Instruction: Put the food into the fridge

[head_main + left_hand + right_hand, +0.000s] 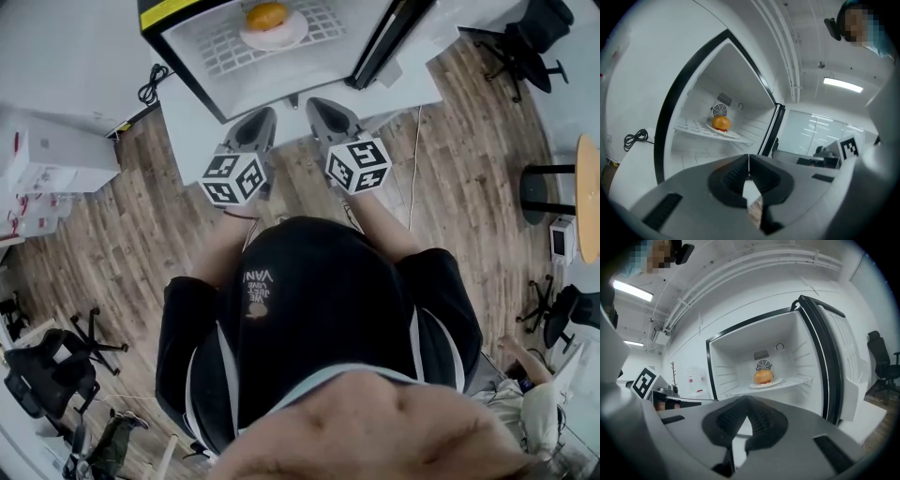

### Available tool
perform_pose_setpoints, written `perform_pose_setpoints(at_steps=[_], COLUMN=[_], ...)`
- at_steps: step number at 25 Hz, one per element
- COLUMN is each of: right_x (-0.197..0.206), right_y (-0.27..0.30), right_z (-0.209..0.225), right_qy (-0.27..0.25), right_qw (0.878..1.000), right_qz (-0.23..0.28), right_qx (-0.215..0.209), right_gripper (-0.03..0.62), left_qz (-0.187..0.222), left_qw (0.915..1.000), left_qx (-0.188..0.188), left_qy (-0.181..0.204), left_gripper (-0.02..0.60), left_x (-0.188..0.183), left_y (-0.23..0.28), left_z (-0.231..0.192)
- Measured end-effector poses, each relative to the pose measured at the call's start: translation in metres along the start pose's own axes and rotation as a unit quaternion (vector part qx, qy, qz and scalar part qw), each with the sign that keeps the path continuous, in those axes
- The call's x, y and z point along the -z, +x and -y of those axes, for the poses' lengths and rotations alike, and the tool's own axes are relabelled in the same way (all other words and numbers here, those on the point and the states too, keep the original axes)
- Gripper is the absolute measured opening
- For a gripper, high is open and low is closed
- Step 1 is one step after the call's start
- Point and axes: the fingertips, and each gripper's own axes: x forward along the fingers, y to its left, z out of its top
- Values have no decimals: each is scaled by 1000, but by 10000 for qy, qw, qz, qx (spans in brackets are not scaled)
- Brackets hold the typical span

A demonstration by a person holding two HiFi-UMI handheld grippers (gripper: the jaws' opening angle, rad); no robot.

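An orange bun-like food (266, 15) lies on a white plate (286, 37) on the wire shelf inside the open fridge (309, 70). The same food (722, 123) (763, 376) shows in both gripper views, on its plate (766, 384), in front of a round vent. My left gripper (264, 120) (748, 161) and right gripper (320, 106) (746, 404) hang side by side just outside the fridge's opening, pointing into it. Both are shut with nothing between the jaws, apart from the food.
The fridge door (386, 42) (832, 366) stands swung open at the right. A black cable (150, 86) lies coiled at the fridge's left. White boxes (47, 155) sit at the left, office chairs (530, 42) around on the wooden floor, and a round table (589, 192) at the right edge.
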Motion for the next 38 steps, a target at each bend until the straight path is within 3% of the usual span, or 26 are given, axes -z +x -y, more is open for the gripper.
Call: perform_pose_setpoints(at_steps=[19,38], right_x=[-5,-2], right_y=[-32,-62], right_z=[16,15], right_qy=[-151,-248], right_qw=[9985,9973], right_qz=[-84,-62], right_qx=[-510,-690], right_gripper=[12,12], left_qz=[200,295], left_qw=[9983,9955], left_qx=[-548,-899], left_qy=[-58,-41], left_gripper=[20,20], left_x=[10,24], left_y=[1,-18], left_z=[35,58])
